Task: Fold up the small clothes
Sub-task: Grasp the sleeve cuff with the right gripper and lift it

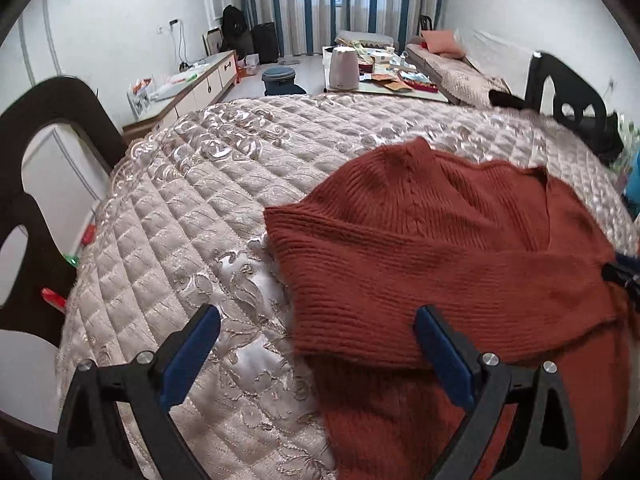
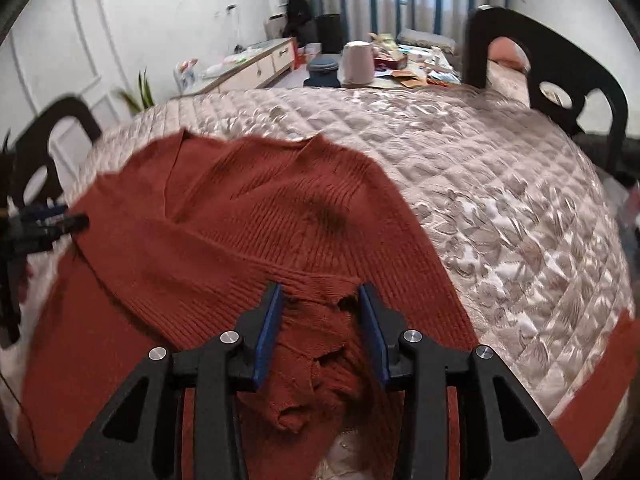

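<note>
saw a dark chair back (image 1: 48, 128) at the far left, beside the quilted beige cover (image 1: 168, 216) spread over the table. further back, made out a low white cabinet (image 1: 200, 80) along the wall, a dark bin (image 1: 279, 79) on the floor and a pale pink kettle (image 1: 343, 68) on a cluttered low table.

found the left gripper (image 1: 318, 334) low over the cover with its 2 blue-padded fingers (image 1: 192, 344) spread wide and nothing between the pads; left finger over bare quilt, right finger over the edge of the rust-red knitted sweater (image 1: 460, 248).

noted the sweater lying flat toward the near right part of the cover, v-neck pointing away, 1 sleeve folded across the chest.

from the right wrist view, saw the same sweater (image 2: 224, 216) under and ahead of the right gripper (image 2: 320, 300), jaws part-open, a bunched cuff or sleeve end lying between the blue pads; could not tell whether the pads pressed on it. noticed a dark smudge on the knit just ahead of the fingertips.

at the far right, saw another dark chair back (image 2: 560, 80) beyond the table edge.
</note>
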The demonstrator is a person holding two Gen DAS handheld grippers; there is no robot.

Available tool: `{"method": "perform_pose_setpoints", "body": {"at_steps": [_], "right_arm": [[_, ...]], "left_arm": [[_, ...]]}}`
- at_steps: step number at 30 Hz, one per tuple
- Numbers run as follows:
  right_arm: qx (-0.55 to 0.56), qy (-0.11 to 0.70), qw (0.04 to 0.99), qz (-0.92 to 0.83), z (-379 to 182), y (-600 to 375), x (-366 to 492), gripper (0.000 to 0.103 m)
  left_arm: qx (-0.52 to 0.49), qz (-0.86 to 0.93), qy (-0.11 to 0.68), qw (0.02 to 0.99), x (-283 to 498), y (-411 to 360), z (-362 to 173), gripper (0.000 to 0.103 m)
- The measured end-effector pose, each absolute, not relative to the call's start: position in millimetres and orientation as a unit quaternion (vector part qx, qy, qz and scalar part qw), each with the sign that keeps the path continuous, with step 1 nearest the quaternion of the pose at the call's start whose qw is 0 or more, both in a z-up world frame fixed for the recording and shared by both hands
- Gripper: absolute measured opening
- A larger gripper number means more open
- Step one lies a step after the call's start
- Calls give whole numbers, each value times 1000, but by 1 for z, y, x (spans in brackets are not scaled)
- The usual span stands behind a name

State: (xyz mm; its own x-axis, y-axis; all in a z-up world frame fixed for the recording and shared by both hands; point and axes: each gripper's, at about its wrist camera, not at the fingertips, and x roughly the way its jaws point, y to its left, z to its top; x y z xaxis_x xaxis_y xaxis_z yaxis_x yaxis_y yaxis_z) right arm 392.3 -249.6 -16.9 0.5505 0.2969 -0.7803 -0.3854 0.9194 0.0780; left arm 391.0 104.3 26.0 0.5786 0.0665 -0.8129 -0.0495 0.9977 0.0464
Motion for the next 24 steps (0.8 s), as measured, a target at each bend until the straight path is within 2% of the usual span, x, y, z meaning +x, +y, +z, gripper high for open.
{"method": "perform_pose_setpoints", "body": {"at_steps": [4, 7, 11, 17, 19, 20, 21, 24], "right_arm": [[-74, 424, 876, 216, -15, -244, 385, 10], [-89, 408, 882, 218, -10, -245, 378, 9], [-48, 378, 903, 198, 9, -257, 392, 9], [-49, 462, 871, 159, -21, -246, 437, 9], [-40, 451, 879, 153, -22, -250, 435, 14], [-32, 445, 883, 144, -19, -255, 432, 24], [-25, 437, 889, 135, -14, -262, 428, 27], [5, 403, 907, 121, 11, -297, 406, 27]], "left_arm": [[8, 49, 466, 883, 392, 104, 22, 99], [8, 65, 465, 883, 391, 105, 22, 99], [23, 86, 451, 888, 391, 104, 24, 99], [3, 97, 454, 885, 394, 106, 17, 100], [5, 99, 456, 884, 394, 104, 18, 100], [7, 99, 458, 883, 395, 104, 19, 100], [6, 98, 458, 884, 395, 104, 20, 99], [-3, 83, 442, 893, 387, 101, 29, 99]]}}
